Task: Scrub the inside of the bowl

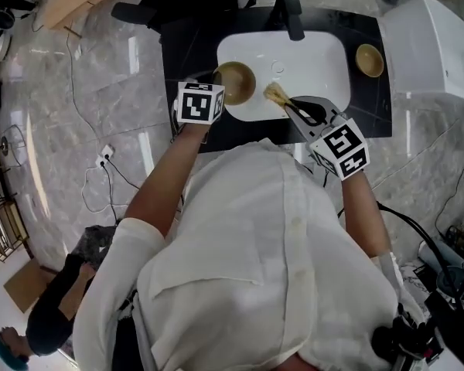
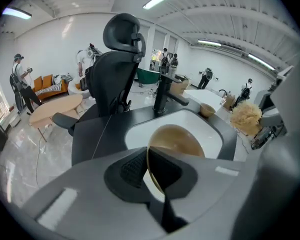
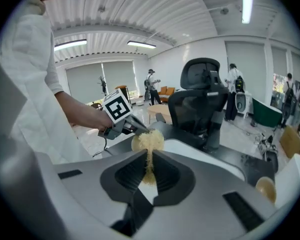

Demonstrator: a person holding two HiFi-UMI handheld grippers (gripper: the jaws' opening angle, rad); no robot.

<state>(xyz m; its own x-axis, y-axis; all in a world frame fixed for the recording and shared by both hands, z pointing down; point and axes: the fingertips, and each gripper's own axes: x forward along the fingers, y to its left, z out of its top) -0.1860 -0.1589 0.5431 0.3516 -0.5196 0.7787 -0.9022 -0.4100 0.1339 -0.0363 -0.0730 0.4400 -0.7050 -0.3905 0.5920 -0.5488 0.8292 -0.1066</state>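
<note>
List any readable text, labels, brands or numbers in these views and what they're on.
No readable words, brands or numbers in any view.
Pattern only, no letters: left cube on the left gripper, black-and-white squares.
Same for the right cube on the right gripper.
No print seen on the bowl, scrubber or sink.

Over the white sink (image 1: 319,68), the left gripper (image 1: 219,85) holds a brown bowl (image 1: 238,80) — the right gripper (image 1: 291,103) holds a scrubber (image 1: 275,93) beside it.
</note>
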